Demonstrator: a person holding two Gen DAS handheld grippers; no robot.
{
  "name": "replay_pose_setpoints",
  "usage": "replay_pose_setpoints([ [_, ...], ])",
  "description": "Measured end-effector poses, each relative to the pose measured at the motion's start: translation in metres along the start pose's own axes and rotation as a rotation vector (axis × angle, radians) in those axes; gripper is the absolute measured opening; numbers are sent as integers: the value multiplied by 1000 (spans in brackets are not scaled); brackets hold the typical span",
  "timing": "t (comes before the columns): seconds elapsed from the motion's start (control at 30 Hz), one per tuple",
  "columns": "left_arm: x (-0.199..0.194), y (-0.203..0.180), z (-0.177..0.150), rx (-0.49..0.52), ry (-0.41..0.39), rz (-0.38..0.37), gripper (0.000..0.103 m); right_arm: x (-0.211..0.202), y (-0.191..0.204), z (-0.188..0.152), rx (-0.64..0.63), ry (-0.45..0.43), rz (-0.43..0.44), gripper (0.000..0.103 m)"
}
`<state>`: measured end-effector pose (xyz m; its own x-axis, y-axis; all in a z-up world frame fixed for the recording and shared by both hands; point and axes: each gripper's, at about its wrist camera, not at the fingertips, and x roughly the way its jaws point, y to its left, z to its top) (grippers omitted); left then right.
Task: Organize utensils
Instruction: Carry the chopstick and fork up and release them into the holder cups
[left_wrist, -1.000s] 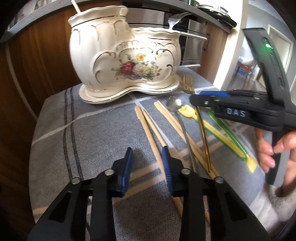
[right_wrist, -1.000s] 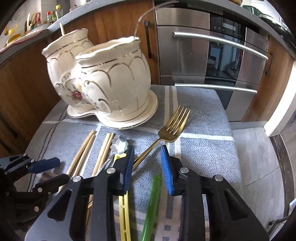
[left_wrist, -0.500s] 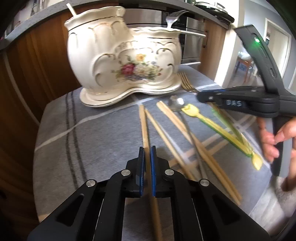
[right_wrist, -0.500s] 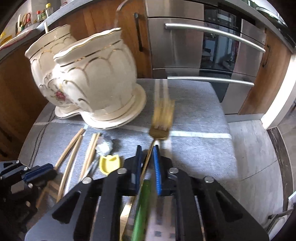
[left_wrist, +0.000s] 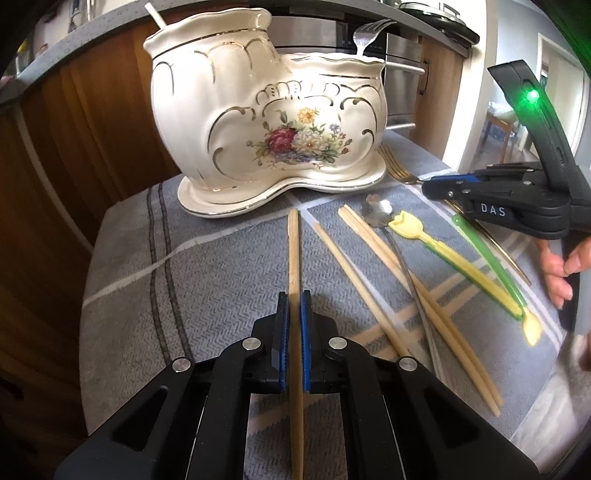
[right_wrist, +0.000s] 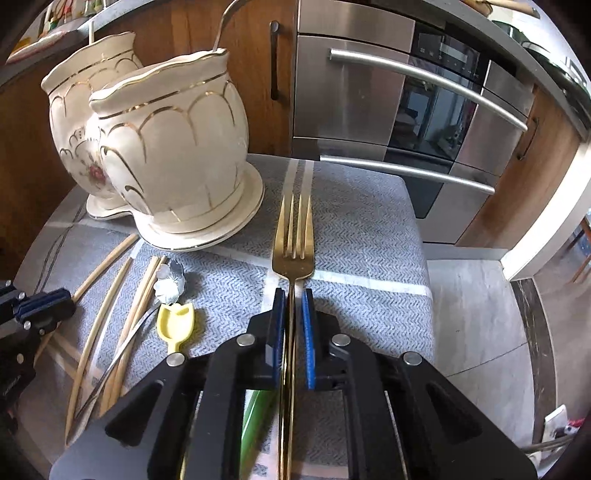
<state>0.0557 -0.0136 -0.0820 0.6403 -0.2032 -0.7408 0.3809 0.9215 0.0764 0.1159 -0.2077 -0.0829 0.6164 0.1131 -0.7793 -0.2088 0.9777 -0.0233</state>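
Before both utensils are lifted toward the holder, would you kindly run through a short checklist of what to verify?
1. Left gripper shut on chopstick: ok.
2. Right gripper shut on gold fork: ok.
3. Chopstick straight between the jaws: ok.
4. Holder upright on its saucer: ok.
5. Room left in the holder's compartments: cannot tell; a silver fork already stands in one.
6. Fork handle free of the green utensil beside it: cannot tell.
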Motion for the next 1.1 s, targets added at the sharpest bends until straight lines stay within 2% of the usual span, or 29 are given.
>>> replay_pose_setpoints([
  [0.23, -3, 0, -2, 3, -28, 2, 7, -12, -10, -4, 54, -44, 33, 5],
  [0.57, -36, 0, -2, 18, -132, -10, 7, -75, -18, -9, 92, -251, 64, 5],
  [0.83, -64, -7, 4, 36, -230, -87, 7, -121, -14, -7, 70, -439, 43, 5],
  [0.97, -84, -5, 7, 27, -311, -113, 7, -144, -5, -9, 55, -557, 21, 4],
  [1.1, -98, -1, 10, 0, -384, -153, 7, -158, -2, -7, 53, -626, 26, 4],
])
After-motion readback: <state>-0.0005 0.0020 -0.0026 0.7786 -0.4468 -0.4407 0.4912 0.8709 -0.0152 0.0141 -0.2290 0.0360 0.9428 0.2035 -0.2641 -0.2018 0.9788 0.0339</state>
